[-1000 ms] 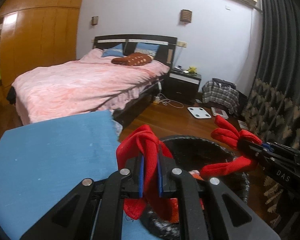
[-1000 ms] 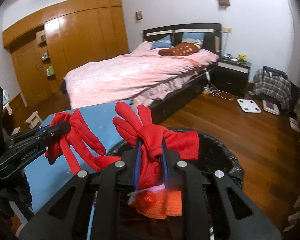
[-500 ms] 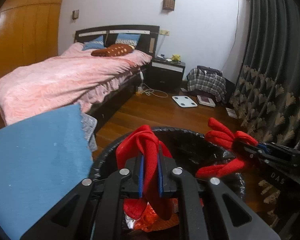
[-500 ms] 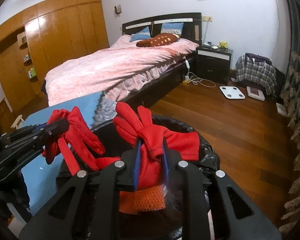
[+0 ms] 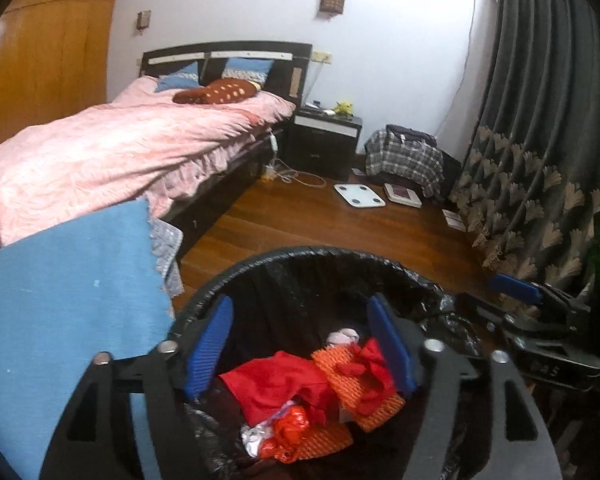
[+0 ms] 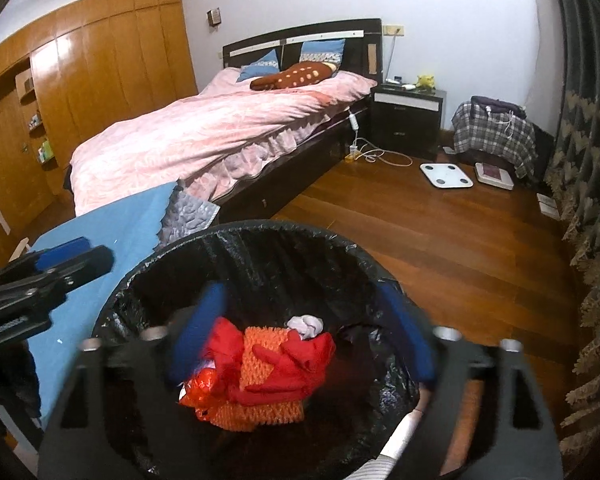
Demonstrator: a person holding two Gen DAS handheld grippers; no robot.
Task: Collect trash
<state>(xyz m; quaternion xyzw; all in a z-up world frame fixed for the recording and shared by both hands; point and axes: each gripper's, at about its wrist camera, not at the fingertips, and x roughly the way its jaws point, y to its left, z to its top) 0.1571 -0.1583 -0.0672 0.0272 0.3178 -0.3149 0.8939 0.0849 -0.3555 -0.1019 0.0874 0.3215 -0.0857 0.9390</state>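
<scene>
Now the red gloves [image 6: 296,364] lie limp in the black-lined bin [image 6: 236,236], atop orange netting [image 6: 260,412]; soft and light, best pinched at a bunched fold. Both the left gripper [image 5: 300,344] and right gripper [image 6: 304,332] have just been opening, fingers wide and empty, beside the blue tabletop [image 5: 60,300].
</scene>
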